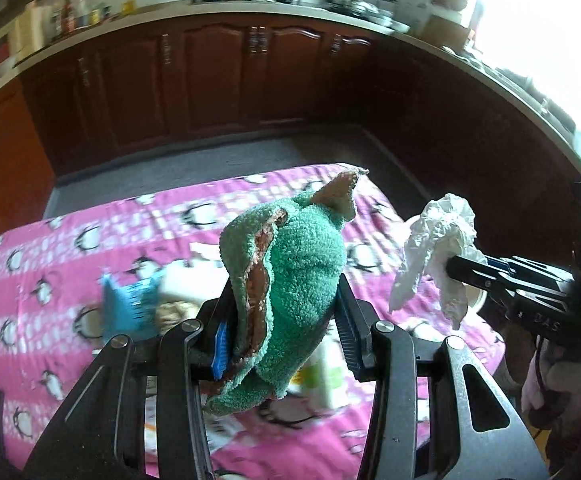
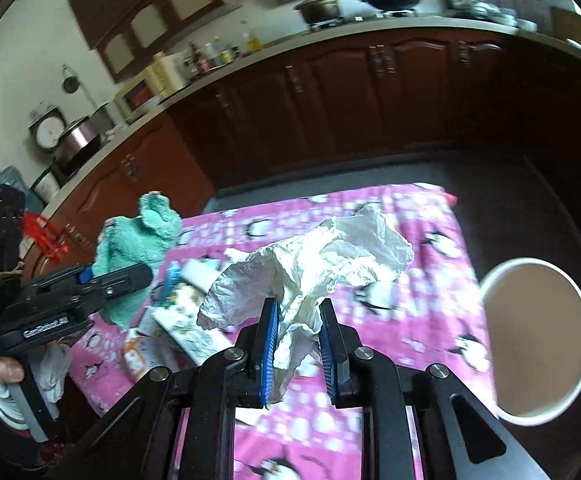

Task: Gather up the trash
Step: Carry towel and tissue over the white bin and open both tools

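Note:
My left gripper (image 1: pixel 286 320) is shut on a green fluffy cloth (image 1: pixel 294 280) with a brown lining and holds it above the pink penguin-print table (image 1: pixel 90 208). My right gripper (image 2: pixel 296 320) is shut on a crumpled white tissue (image 2: pixel 310 264) and holds it above the table. In the left wrist view the tissue (image 1: pixel 434 248) and the right gripper (image 1: pixel 456 268) are at the right. In the right wrist view the cloth (image 2: pixel 138 248) and the left gripper (image 2: pixel 130 276) are at the left. Paper wrappers and small cartons (image 2: pixel 174 320) lie on the table under the grippers.
A white paper cup (image 2: pixel 538 352) stands at the table's right edge, its inside brown. A blue wrapper (image 1: pixel 130 300) lies on the table at the left. Dark wooden cabinets (image 1: pixel 218 80) and a counter with pots run behind the table, with grey floor between.

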### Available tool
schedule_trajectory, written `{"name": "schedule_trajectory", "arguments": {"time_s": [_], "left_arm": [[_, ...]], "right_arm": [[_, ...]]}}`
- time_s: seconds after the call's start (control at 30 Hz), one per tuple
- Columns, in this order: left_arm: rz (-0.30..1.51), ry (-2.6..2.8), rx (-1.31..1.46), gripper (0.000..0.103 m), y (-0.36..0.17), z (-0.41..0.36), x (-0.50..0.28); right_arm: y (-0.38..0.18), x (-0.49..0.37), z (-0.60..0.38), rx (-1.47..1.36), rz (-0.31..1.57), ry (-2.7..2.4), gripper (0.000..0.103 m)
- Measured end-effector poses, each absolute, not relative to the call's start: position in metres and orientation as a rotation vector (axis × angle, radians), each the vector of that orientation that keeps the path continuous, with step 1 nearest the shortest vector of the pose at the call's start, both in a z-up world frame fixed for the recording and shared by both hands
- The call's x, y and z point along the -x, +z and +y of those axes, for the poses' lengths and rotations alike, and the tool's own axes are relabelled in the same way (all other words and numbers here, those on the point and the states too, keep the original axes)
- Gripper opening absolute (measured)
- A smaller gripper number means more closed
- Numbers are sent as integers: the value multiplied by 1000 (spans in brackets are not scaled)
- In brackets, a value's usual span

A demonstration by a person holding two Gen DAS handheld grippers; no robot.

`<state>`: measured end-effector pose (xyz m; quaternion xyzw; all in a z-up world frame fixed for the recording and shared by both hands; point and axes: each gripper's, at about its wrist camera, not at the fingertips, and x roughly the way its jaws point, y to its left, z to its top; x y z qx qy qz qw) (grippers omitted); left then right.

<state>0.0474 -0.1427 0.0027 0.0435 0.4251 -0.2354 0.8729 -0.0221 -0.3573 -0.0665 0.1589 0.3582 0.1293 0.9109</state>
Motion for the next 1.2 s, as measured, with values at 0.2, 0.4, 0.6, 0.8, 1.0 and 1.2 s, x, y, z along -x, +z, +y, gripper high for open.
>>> {"name": "schedule_trajectory", "arguments": {"time_s": [0.2, 0.4, 0.6, 0.8, 1.0, 1.2], "left_arm": [[915, -554, -127, 42, -7, -189, -46], [938, -622, -163, 42, -15, -238, -44], [968, -685, -192, 42, -26, -282, -43], [1020, -744, -201, 42, -41, -322, -41], [1094, -808, -176, 42, -57, -366, -46], [1185, -827, -103, 44, -84, -396, -60]], "right_arm": [[-79, 33, -403, -378, 748, 170, 19], [-95, 45, -448, -426, 763, 64, 19], [-117, 54, -485, -444, 796, -24, 19], [-145, 60, -520, -486, 831, -92, 19], [-179, 58, -544, -523, 900, -160, 19], [-204, 55, -555, -539, 958, -204, 19]]}}
